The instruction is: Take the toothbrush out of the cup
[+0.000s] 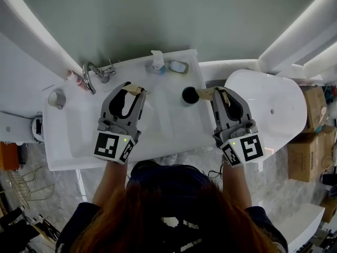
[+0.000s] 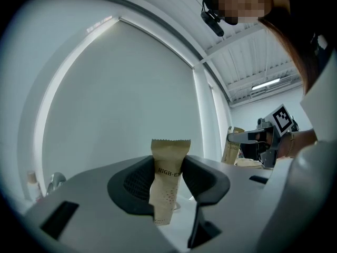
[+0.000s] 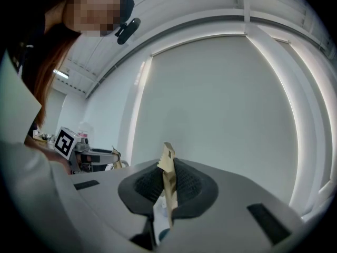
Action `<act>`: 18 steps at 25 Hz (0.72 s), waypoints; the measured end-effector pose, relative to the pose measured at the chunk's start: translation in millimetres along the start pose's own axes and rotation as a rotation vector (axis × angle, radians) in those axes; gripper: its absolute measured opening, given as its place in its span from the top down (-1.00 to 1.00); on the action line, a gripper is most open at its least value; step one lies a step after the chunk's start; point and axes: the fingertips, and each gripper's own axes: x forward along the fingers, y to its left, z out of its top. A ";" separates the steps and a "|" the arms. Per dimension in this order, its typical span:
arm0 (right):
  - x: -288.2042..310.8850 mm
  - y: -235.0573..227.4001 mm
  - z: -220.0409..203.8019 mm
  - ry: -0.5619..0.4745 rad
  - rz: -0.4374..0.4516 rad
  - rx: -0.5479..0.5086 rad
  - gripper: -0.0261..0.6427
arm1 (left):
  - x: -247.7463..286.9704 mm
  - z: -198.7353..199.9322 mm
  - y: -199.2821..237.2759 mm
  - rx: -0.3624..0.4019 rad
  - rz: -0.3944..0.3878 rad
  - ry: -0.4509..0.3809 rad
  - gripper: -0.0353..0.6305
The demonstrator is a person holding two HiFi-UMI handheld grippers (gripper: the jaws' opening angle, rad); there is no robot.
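Observation:
My left gripper [image 1: 138, 90] is shut on a tan paper packet [image 1: 134, 89] and holds it over the white sink counter [image 1: 174, 136]. In the left gripper view the packet [image 2: 169, 162] stands upright between the pads, printed side showing, at the left gripper [image 2: 168, 181]. My right gripper [image 1: 218, 93] is shut on a second tan packet [image 1: 206, 94], seen edge-on [image 3: 167, 165] in the right gripper view at the right gripper [image 3: 167, 186]. A black round cup [image 1: 188, 95] sits just left of that packet. No bare toothbrush shows.
A chrome faucet [image 1: 90, 75] stands at the counter's back left, with a pump bottle [image 1: 156, 61] and a soap dish [image 1: 179, 66] along the back edge. A white toilet lid [image 1: 268, 109] lies to the right, with cardboard boxes [image 1: 308, 141] beyond it.

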 end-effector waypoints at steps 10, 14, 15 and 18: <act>9.3 7.9 1.5 -0.002 0.029 -0.014 0.81 | -10.7 -3.7 9.5 0.001 0.046 0.007 0.37; 11.4 11.1 1.1 0.000 0.036 -0.018 0.81 | -15.0 -4.3 14.0 0.000 0.060 0.008 0.37; 11.5 11.6 1.1 0.000 0.036 -0.019 0.81 | -15.6 -4.1 14.8 -0.001 0.063 0.008 0.37; 11.8 12.4 0.4 0.002 0.037 -0.020 0.81 | -16.4 -3.7 16.5 -0.001 0.067 0.006 0.37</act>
